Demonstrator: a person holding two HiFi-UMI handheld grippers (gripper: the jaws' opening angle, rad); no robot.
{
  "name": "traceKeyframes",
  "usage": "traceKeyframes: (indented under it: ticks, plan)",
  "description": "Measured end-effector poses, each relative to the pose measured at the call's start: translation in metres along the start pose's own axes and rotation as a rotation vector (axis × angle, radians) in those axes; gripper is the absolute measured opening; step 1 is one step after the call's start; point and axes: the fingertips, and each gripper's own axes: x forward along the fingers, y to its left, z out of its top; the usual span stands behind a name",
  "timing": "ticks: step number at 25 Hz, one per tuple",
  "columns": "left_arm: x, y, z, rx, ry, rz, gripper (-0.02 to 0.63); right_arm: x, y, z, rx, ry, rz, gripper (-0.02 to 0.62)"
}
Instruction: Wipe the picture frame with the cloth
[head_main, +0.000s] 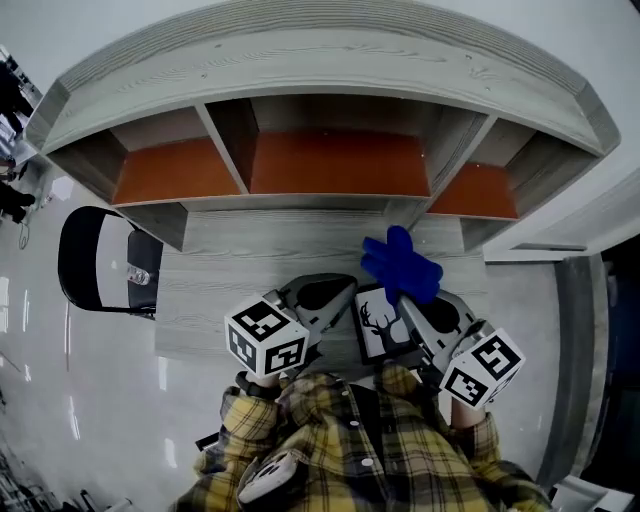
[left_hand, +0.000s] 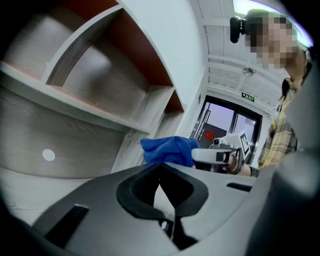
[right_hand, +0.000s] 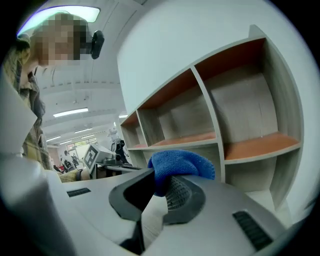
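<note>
While right tongs (right_hand: 159, 192) pinch fuzzy blue cloth (right_hand: 181, 162), left tongs (left_hand: 165, 199) seemingly clamp the picture frame (head_main: 378, 322).

I can read no word or number here. In the left gripper view a small green sign (left_hand: 248, 95) hangs above the glass doorway, but its writing is too small for me. The white cube at the left (head_main: 266, 338) and the white cube at the right (head_main: 483, 368) carry only black square patterns. The white picture frame (head_main: 378, 325) shows only a black deer figure.

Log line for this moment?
left gripper: shut | right gripper: shut on blue cloth | picture frame: between the grippers | cloth on frame: cannot tell
</note>
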Motion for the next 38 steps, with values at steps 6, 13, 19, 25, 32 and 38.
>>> traceKeyframes:
  ticks: [6, 13, 19, 25, 32, 38]
  plan:
    - [-0.012, -0.029, 0.022, 0.031, -0.038, -0.052, 0.005, -0.007, 0.006, 0.022, -0.029, -0.041, 0.014, 0.047]
    - [-0.012, -0.035, 0.018, 0.025, -0.019, -0.07, 0.005, -0.012, 0.009, 0.016, -0.019, -0.042, 0.021, 0.046]
    - [-0.013, -0.04, 0.013, 0.015, -0.007, -0.092, 0.005, -0.013, 0.01, 0.011, -0.017, -0.039, 0.006, 0.046]
    - [-0.015, -0.041, 0.01, 0.017, 0.0, -0.095, 0.005, -0.019, 0.008, 0.005, 0.008, -0.044, -0.024, 0.046]
    - [-0.018, -0.04, 0.01, 0.0, -0.012, -0.109, 0.005, -0.019, 0.013, 0.003, 0.011, -0.042, -0.025, 0.046]
    - [-0.02, -0.042, 0.005, -0.009, -0.004, -0.118, 0.005, -0.021, 0.018, 0.001, 0.003, -0.033, -0.037, 0.046]
